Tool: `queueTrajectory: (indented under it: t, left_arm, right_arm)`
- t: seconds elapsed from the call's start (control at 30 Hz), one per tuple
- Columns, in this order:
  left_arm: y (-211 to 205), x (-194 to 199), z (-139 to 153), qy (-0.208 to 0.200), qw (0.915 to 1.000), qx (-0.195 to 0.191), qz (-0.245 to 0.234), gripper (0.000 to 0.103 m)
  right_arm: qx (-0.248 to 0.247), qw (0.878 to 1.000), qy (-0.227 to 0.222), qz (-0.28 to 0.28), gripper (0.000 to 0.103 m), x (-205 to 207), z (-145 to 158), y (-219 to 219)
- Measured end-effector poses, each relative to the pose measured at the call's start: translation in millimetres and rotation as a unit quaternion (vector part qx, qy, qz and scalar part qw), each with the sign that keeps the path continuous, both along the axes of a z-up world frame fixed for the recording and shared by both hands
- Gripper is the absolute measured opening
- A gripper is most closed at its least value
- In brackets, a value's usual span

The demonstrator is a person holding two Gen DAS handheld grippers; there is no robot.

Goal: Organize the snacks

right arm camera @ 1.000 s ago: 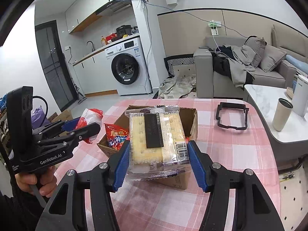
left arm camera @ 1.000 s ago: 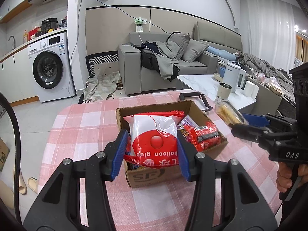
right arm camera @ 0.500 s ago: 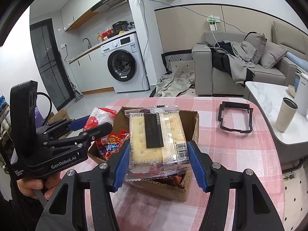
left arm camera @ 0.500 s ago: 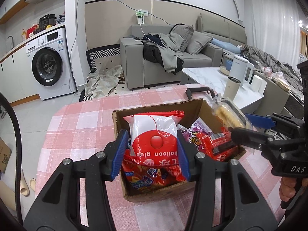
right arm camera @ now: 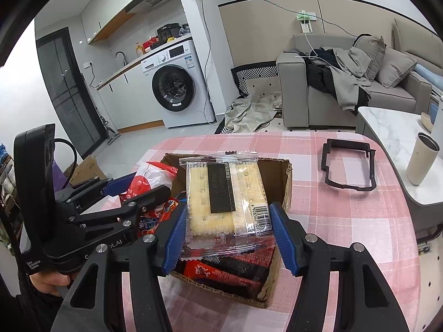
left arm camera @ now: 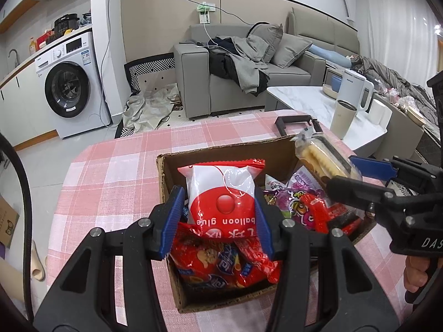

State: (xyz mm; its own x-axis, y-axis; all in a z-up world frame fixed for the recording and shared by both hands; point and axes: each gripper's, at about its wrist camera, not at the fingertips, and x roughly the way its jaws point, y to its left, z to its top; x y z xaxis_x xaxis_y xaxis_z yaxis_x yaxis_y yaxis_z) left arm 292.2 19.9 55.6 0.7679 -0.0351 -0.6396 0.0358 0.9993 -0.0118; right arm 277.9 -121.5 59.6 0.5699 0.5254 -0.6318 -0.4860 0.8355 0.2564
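while two grippers hover over one cardboard box [left arm camera: 279,149], each clamps one snack.
left gripper [left arm camera: 220,221] at lower centre pinches a red-and-white balloon glue bag [left arm camera: 221,193]; right gripper [right arm camera: 225,233] squeezes a clear cracker pack [right arm camera: 224,196]. the box, mid-frame, is crowded with red packets, and bare checked tablecloth [left arm camera: 116,171] lies left and beyond its rim.

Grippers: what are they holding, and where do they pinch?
Left gripper pinches the red-and-white bag by its two sides. Right gripper pinches the clear cracker pack by its two sides.
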Motion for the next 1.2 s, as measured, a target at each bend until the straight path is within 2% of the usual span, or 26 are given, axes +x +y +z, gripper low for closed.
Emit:
queueTrajectory:
  t: [0.57,0.9,0.97,1.0,1.03,1.07,1.1,1.13,1.2]
  left_arm:
    - [-11,28,-13,0.018,0.9993,0.031,0.012,0.046]
    - [-14,25,-11,0.02,0.9996,0.018,0.003,0.047]
    - [-14,22,-9,0.019,0.9997,0.014,0.0,0.052]
    - [-14,19,-8,0.018,0.9997,0.014,-0.003,0.058]
    - [-15,17,-8,0.017,0.9997,0.016,-0.004,0.07]
    - [-15,13,-7,0.018,0.9997,0.018,-0.003,0.075]
    - [-14,9,-6,0.017,0.9997,0.019,-0.002,0.081]
    - [-14,5,-5,0.013,0.9998,0.016,-0.006,0.081]
    - [-11,-7,-3,0.009,0.9999,0.008,-0.008,0.083]
  right_arm:
    - [-0.031,1.0,0.005,-0.004,0.06,22,-13,13]
    - [-0.02,1.0,0.013,0.001,0.06,29,-16,9]
    - [-0.01,1.0,0.015,0.0,0.06,28,-14,6]
    - [-0.004,1.0,0.014,0.002,0.06,27,-12,3]
    - [-0.002,1.0,0.012,0.003,0.062,26,-10,1]
    - [-0.001,1.0,0.01,0.005,0.064,24,-8,1]
    - [0.003,1.0,0.008,0.01,0.072,20,-7,-1]
    - [0.006,1.0,0.007,0.014,0.082,17,-5,-3]
    - [0.009,1.0,0.003,0.019,0.088,10,-3,-6]
